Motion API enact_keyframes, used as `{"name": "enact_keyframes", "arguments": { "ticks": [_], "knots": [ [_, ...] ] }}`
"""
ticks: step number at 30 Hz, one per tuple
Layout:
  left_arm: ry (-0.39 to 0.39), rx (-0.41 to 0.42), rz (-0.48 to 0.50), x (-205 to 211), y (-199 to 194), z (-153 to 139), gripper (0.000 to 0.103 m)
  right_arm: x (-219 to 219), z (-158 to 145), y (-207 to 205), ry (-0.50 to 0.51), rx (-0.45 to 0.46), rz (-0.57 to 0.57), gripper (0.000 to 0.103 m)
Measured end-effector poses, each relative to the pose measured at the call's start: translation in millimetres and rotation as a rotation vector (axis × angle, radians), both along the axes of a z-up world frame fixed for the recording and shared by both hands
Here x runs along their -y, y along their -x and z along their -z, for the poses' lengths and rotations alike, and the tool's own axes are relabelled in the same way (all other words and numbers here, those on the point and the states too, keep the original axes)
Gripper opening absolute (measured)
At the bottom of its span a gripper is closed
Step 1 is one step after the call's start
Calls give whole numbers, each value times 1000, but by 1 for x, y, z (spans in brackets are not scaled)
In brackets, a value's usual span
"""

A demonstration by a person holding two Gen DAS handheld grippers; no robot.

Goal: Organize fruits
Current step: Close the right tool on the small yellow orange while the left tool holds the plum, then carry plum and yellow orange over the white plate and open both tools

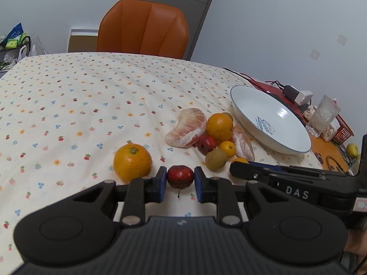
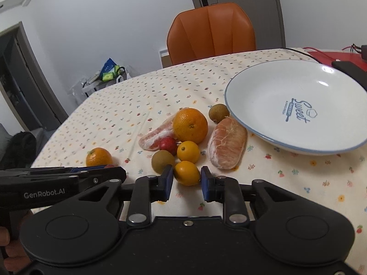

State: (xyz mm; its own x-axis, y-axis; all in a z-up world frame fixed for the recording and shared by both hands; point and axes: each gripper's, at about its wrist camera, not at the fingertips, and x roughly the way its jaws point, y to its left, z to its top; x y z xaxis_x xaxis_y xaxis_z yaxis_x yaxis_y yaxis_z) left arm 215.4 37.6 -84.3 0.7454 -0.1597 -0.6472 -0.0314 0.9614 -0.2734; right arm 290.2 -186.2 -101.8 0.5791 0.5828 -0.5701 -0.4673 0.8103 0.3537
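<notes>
While both grippers pinch round fruit short of the bowl [image 2: 240,119], slips threaten; left gripper [image 1: 180,178] clamps small red fruit [image 1: 180,176]; right gripper [image 2: 187,178] clamps small yellow citrus [image 2: 187,173]; either may roll free when lifted.

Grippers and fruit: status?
Left gripper shut on small red fruit. Right gripper shut on small yellow citrus. Plate empty, path clear.

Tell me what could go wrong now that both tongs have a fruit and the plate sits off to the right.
1. The left tongs pinch a small red fruit by its rounded sides; it may slip out when lifted.
2. The right tongs hold a small yellow citrus that seems to touch a brown fruit and another citrus; lifting may roll them.
3. Both tongs sit close together, so they may collide heading for the white plate.
</notes>
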Motion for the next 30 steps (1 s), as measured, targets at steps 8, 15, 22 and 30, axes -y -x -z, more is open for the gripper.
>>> {"name": "enact_keyframes", "arguments": {
  "ticks": [8,15,22,30],
  "knots": [
    [-16,35,0,9,8,-15,24,18,-8,15,-17,14,21,24],
    [-34,65,10,21,9,-29,24,34,-17,20,-28,39,49,24],
    [-50,94,29,38,4,-42,24,52,-28,22,-44,66,84,24],
    [-69,127,55,59,-4,-54,24,76,-37,20,-64,92,131,24]
  ]
}}
